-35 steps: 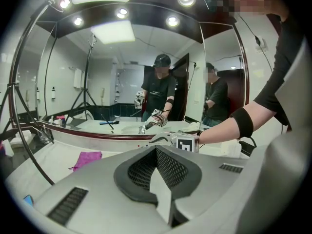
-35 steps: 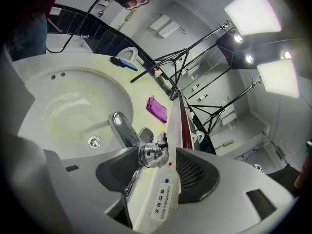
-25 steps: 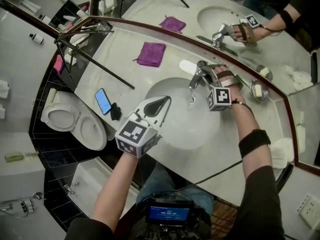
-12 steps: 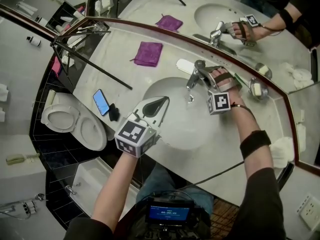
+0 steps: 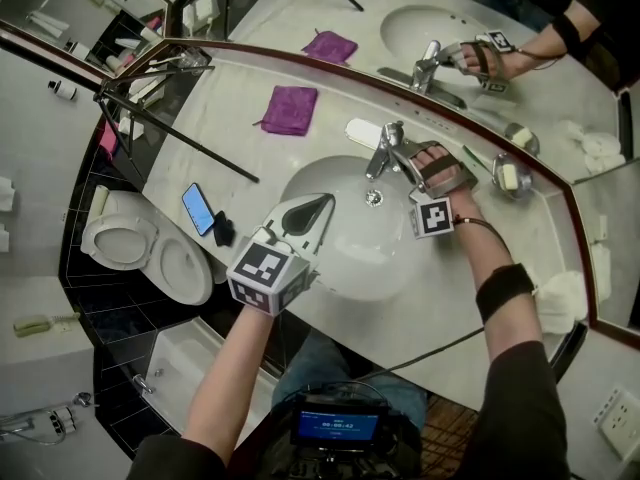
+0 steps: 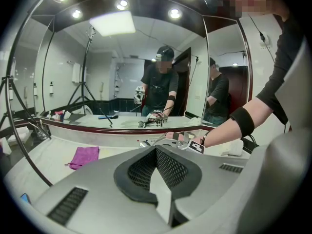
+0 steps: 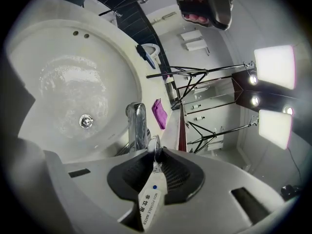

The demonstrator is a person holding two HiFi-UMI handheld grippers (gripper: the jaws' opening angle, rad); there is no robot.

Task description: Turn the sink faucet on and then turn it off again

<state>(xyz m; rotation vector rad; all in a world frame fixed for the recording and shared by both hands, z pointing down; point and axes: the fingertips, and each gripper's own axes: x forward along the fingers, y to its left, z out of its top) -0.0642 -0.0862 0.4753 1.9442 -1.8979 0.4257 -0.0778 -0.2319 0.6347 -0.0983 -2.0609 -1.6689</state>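
Note:
The chrome faucet [image 5: 385, 150] stands at the back of the white sink basin [image 5: 330, 258]. My right gripper [image 5: 407, 155] reaches it from the right. Its jaws have just been closing, and the pads now press on the thin lever handle [image 7: 154, 146], which carries a white label. The spout [image 7: 138, 123] points over the wet basin and drain [image 7: 86, 121]; I see no stream of water. My left gripper [image 5: 322, 205] hovers over the basin's front left rim, shut and empty, and its closed jaws [image 6: 157, 150] point at the mirror.
A purple cloth [image 5: 290, 108], a white bar [image 5: 362, 131] and a soap dish [image 5: 510, 176] lie on the counter. A black tripod leg [image 5: 185, 140] crosses it on the left. Phone [image 5: 198, 208] and toilet [image 5: 125, 240] sit lower left. A cable trails from my right arm.
The right gripper has rolled at the faucet and its jaws have narrowed onto the lever handle. The left gripper has stayed where it was.

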